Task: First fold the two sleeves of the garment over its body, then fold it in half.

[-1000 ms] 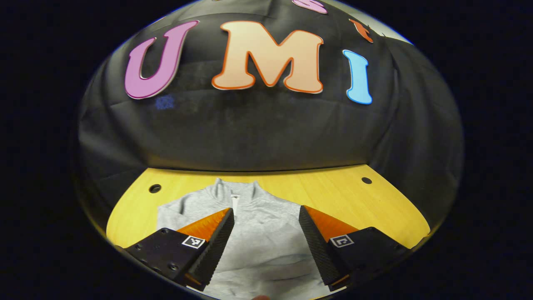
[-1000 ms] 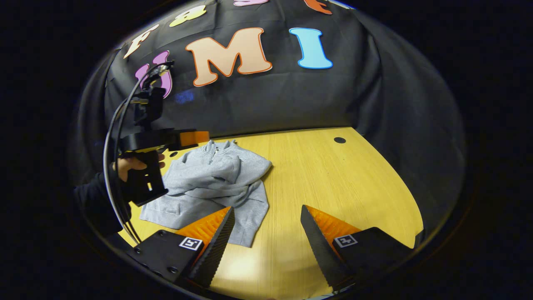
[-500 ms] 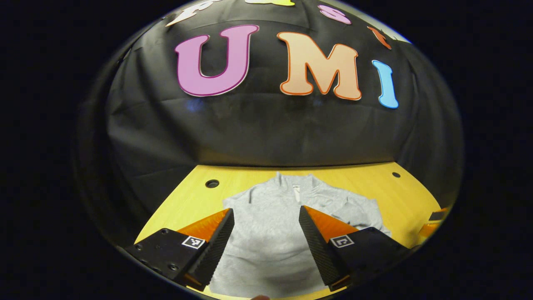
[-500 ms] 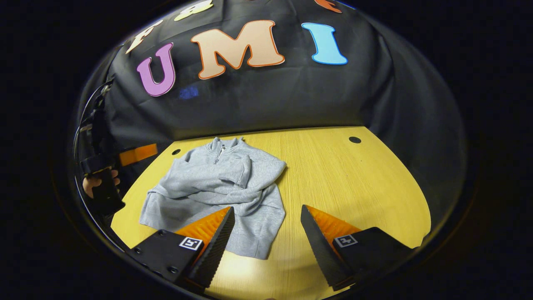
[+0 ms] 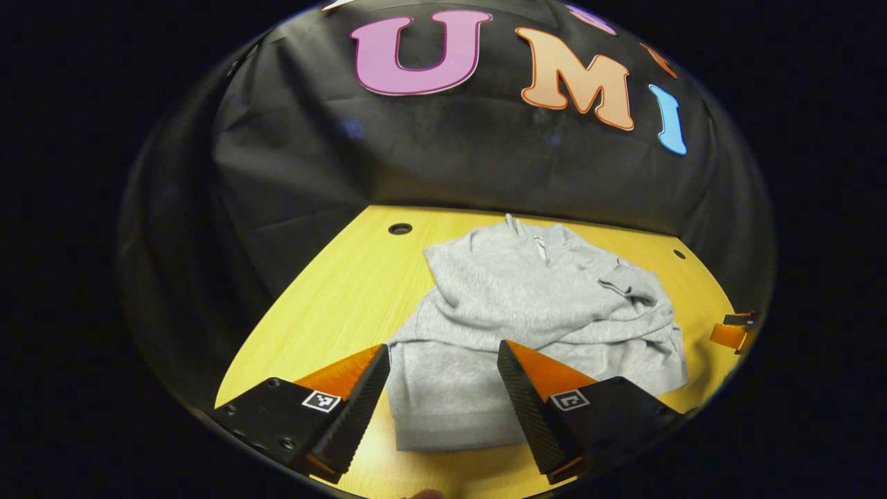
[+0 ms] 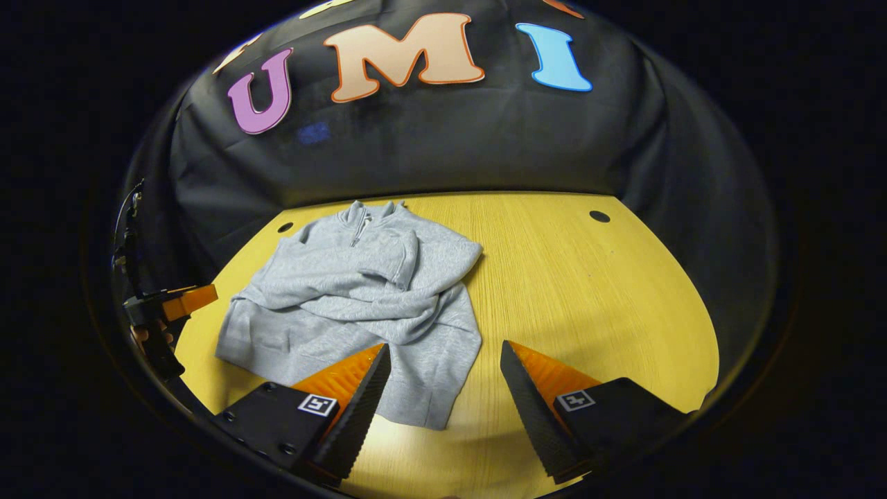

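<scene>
Garment lies at twelve o'clock before the left gripper, eleven o'clock from the right gripper; both gape apart, empty.

**A recording booth, not a home**

I work inside a small booth that looks made for recording. A black cloth hangs as the wall behind and around my work place, with folds and creases in it. Under it stands a yellow wooden table with round holes near its back edge, like a desk top for cables. On the table lies only a grey garment. I see no furniture of a house.
</scene>
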